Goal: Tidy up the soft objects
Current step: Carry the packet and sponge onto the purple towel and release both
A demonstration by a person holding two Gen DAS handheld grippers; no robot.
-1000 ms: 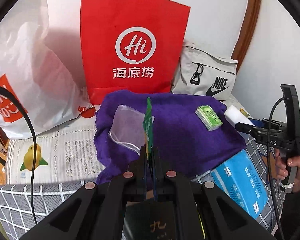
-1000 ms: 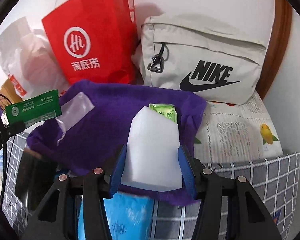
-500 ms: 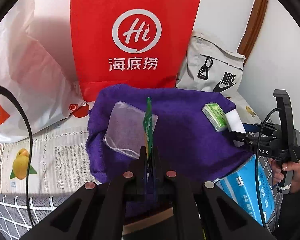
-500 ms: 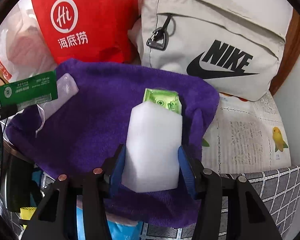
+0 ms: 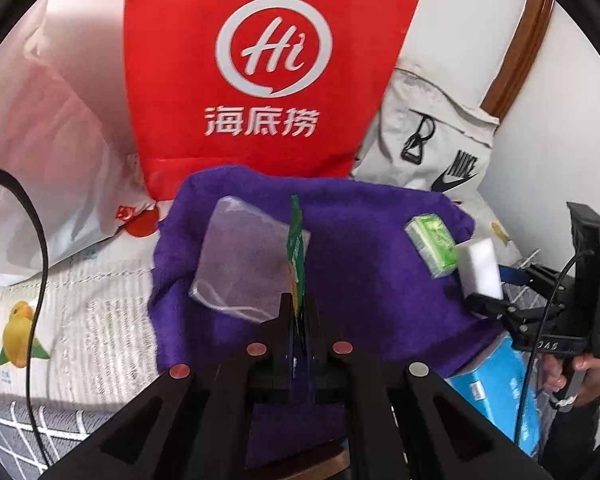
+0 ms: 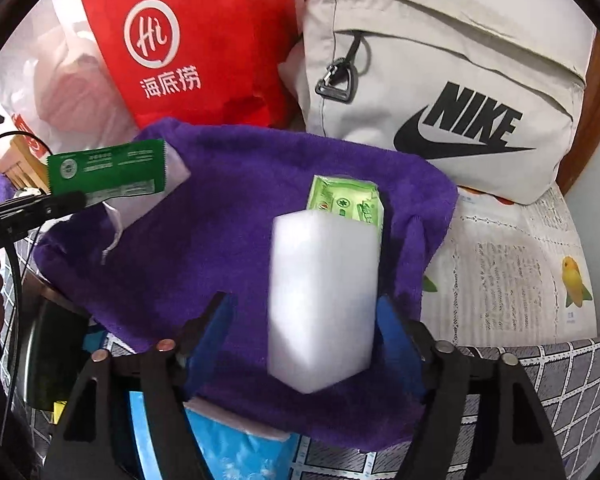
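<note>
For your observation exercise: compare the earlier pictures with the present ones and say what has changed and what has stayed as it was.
The right gripper has just been opening: its jaws now stand clear of the white sponge, let go on the purple towel beside the green tissue pack. Both cameras have drawn nearer the towel. Unchanged: the left gripper stays shut on the green packet; the clear pouch lies where it was.

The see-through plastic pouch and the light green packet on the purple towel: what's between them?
Only bare purple towel lies between clear pouch and green packet, in the left wrist view.
</note>
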